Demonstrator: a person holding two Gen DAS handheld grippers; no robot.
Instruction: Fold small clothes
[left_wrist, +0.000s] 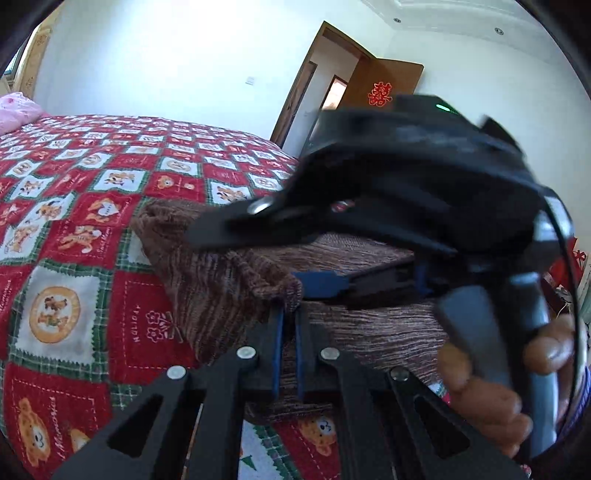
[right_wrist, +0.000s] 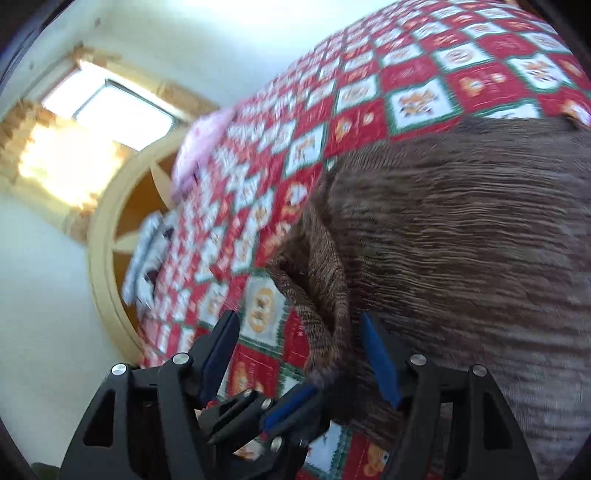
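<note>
A brown knitted garment (left_wrist: 229, 280) lies on the red checked quilt (left_wrist: 74, 229). At the bottom of the left wrist view my left gripper (left_wrist: 290, 314) is shut on a bunched edge of it. My right gripper (left_wrist: 247, 258) reaches in from the right with a hand (left_wrist: 480, 398) on its handle, its jaws spread over a fold. In the right wrist view the right gripper (right_wrist: 301, 350) is open, and the garment's (right_wrist: 461, 229) rolled edge lies between its fingers (right_wrist: 380, 358) without being pressed. The left gripper (right_wrist: 291, 406) shows below, pinching that same edge.
The quilt (right_wrist: 406, 96) covers the whole bed. A pink pillow (right_wrist: 199, 147) and a folded patterned cloth (right_wrist: 147, 254) lie near the round wooden headboard (right_wrist: 107, 229). A wooden door (left_wrist: 384, 85) stands open past the bed's far corner.
</note>
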